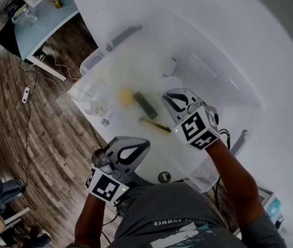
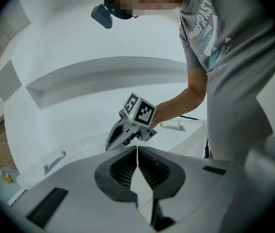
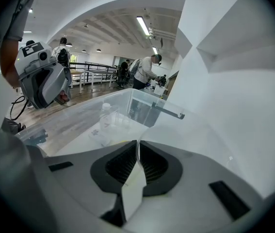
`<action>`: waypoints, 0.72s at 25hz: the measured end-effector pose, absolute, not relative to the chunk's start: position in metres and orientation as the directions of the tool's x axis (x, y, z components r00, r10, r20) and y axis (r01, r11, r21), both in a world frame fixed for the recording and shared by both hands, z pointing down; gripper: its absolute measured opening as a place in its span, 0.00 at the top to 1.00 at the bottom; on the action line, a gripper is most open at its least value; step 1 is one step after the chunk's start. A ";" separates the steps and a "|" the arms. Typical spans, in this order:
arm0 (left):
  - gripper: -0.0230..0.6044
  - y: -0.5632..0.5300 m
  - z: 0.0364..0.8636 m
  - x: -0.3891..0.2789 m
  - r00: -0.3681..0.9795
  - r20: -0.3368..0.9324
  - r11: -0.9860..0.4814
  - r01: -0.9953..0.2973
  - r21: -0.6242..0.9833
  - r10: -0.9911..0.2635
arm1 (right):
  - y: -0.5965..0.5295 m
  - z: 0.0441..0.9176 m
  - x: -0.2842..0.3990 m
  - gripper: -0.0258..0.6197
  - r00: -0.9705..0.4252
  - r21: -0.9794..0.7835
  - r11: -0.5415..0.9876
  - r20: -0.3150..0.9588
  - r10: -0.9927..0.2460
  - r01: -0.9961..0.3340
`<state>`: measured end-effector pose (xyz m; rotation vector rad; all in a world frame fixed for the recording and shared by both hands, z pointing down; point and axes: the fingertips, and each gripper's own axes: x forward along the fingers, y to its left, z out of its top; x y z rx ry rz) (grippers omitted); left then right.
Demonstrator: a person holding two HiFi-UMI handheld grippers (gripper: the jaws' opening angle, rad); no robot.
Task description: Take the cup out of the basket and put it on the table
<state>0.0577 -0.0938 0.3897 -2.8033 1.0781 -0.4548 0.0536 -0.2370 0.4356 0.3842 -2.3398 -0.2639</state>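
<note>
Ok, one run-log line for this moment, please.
right tongs: shut on cup rim | left tongs: shut, empty | cup: over basket, not on table

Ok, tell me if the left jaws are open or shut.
Shut: on the left gripper the jaws meet in its own view, with nothing between them.

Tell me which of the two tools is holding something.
The right tool, shut on the thin rim of the clear cup; the left tool is shut on nothing.
</note>
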 end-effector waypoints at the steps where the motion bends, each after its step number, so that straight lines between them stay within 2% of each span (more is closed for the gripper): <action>1: 0.94 -0.092 0.390 0.059 0.704 0.243 -0.745 -0.635 -0.203 -0.667 | -0.234 0.434 0.055 0.91 -0.685 0.297 0.934 0.640 -0.349 -0.199; 18: 0.94 -0.031 0.379 0.075 0.650 0.259 -0.700 -0.670 -0.247 -0.714 | -0.152 0.396 0.076 0.91 -0.750 0.315 0.935 0.575 -0.326 -0.165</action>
